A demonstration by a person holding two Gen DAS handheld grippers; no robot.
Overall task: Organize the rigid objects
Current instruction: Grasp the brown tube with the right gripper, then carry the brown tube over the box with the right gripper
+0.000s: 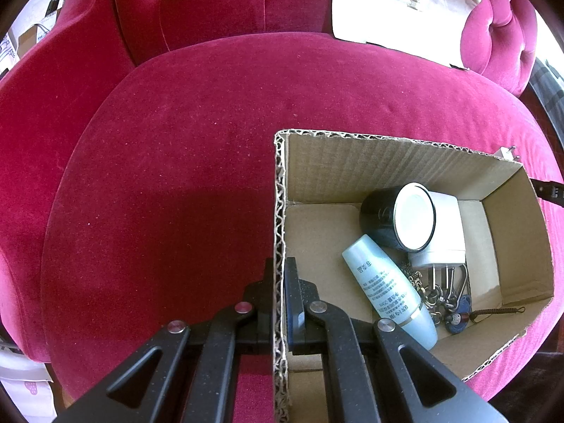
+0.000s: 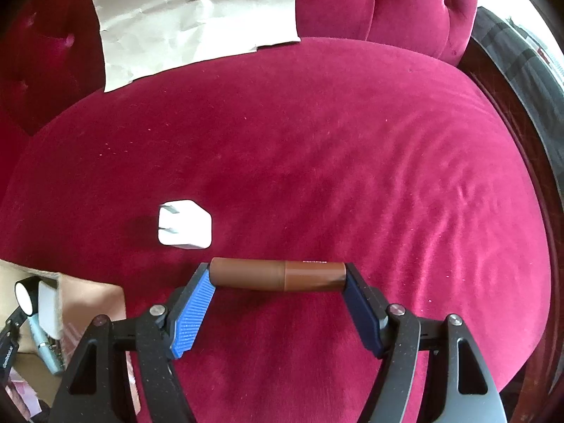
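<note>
My left gripper (image 1: 280, 275) is shut on the left wall of an open cardboard box (image 1: 280, 211) that sits on a red velvet seat. In the box lie a black jar with a white lid (image 1: 398, 216), a white container (image 1: 446, 232), a light blue tube (image 1: 387, 285) and a bunch of keys (image 1: 453, 299). My right gripper (image 2: 278, 275) is shut on a brown cylinder (image 2: 278, 275), held end to end between the pads, just above the seat. A white plug adapter (image 2: 185, 225) lies on the seat to its front left.
The red velvet seat cushion (image 2: 352, 158) spreads around both grippers. A crumpled sheet of paper (image 2: 197, 14) leans against the tufted backrest; it also shows in the left wrist view (image 1: 398, 7). The box corner shows at the lower left of the right wrist view (image 2: 88, 292).
</note>
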